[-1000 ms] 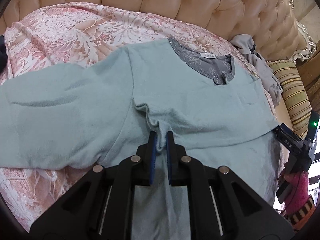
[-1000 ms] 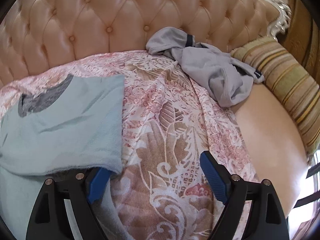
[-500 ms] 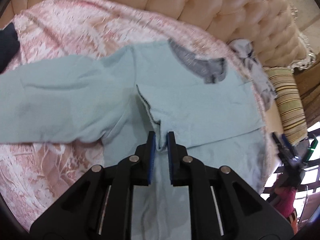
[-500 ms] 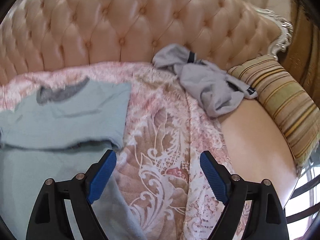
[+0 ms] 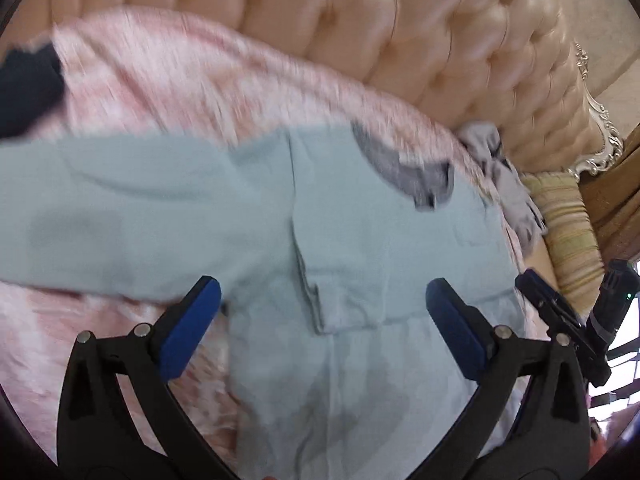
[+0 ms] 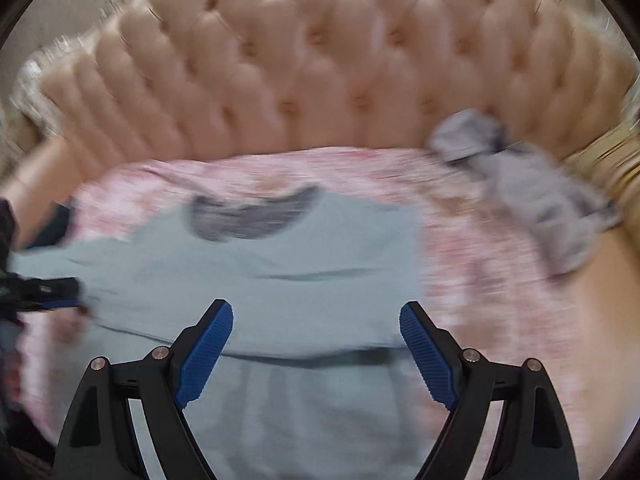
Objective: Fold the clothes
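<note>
Released from the left gripper [image 5: 323,322], whose jaws have just been opening wide, the folded sleeve cuff [image 5: 344,304] lies on the shirt [image 5: 160,216] between them. Right gripper [image 6: 316,354] hovers wide, empty, above the shirt.

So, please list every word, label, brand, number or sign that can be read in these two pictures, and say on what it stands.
None can be read; both views are blurred.
Grey neckline of the light blue top: no label can be made out.
Right gripper, seen in the left wrist view: only a small green light, no letters.
</note>
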`<state>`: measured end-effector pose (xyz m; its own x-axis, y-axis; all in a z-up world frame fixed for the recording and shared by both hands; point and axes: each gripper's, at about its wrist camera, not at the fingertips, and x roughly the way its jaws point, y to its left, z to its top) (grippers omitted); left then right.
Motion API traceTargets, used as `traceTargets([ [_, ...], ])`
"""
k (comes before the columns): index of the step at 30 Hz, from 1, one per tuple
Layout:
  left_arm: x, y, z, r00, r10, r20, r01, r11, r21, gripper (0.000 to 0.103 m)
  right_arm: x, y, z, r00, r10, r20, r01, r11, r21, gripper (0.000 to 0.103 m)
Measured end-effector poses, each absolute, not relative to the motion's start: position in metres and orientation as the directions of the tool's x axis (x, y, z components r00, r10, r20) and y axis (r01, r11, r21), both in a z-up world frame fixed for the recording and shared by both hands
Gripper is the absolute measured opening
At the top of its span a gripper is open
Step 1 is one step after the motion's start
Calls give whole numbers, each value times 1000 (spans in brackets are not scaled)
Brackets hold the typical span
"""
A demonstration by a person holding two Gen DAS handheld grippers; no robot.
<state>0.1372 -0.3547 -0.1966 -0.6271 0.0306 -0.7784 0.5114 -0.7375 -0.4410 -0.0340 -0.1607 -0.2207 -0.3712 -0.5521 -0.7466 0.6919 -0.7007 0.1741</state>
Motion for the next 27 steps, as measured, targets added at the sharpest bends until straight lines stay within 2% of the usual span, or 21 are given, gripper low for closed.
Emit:
traceTargets([
  [5,108,-339,-190,-644,144,-751,377,-795,-475,103,-56,-144,-248,-323,-531,-783,624,-742,245,86],
  [10,85,-322,-218,-580,196,-791,355,-813,-462,103,-49,-115,-222,-371,-615,-696,600,-731,325,86],
  [12,85,-318,-235,-540,196,-819,368,-820,-438,102,-44,-103,-217,-394,-618,-680,592,-737,327,86],
  [18,88,-300,-233,-535,117,-837,295,-902,-315,102,-49,-108,-224,-364,-620,-695,607,-724,328,86],
  [23,89,-316,-233,-555,173,-814,356,-834,-421,102,-64,-138,-217,-397,-595,-699,632,-730,262,86],
  [27,90,-318,-234,-557,178,-811,365,-825,-432,102,-117,-173,-229,-313,-591,-743,581,-738,342,86],
])
